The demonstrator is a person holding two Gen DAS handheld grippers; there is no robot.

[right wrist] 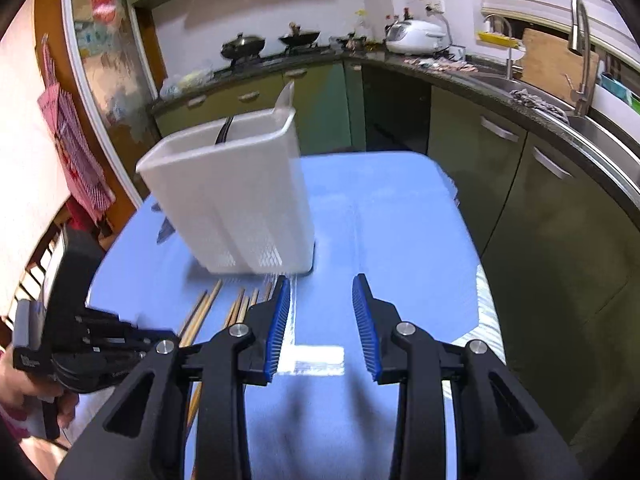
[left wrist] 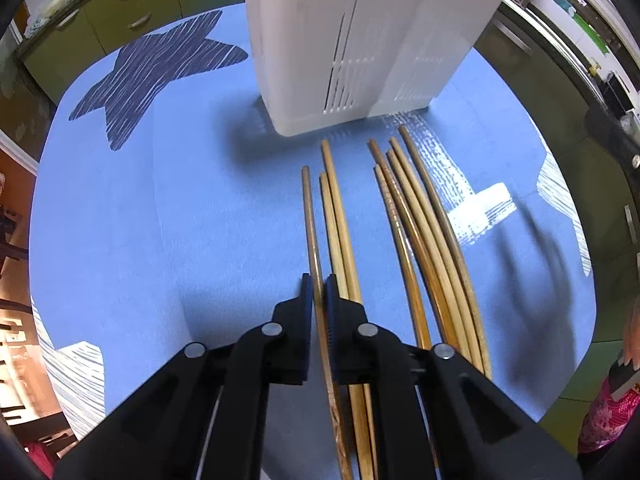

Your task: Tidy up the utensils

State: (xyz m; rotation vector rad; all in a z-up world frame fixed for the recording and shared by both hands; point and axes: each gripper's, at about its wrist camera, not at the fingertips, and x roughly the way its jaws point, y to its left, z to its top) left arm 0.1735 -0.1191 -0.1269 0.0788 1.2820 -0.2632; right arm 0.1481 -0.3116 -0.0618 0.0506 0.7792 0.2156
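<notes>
Several wooden chopsticks [left wrist: 424, 224] lie side by side on the blue tablecloth [left wrist: 160, 200], tips toward a white slotted utensil holder [left wrist: 360, 40]. My left gripper [left wrist: 319, 284] is shut on the leftmost, darker chopstick [left wrist: 310, 216], low over the cloth. My right gripper [right wrist: 320, 288] is open and empty, above the cloth in front of the holder [right wrist: 232, 200]. A dark utensil handle [right wrist: 224, 132] stands inside the holder. The chopsticks [right wrist: 204, 308] show at the right wrist view's lower left, beside the left gripper's body [right wrist: 80, 344].
The table has a dark star print [left wrist: 152, 76] at the left and white prints on the right. Green kitchen cabinets [right wrist: 520, 184], a counter with a sink [right wrist: 600, 128], woks and a rice cooker [right wrist: 416, 32] surround the table.
</notes>
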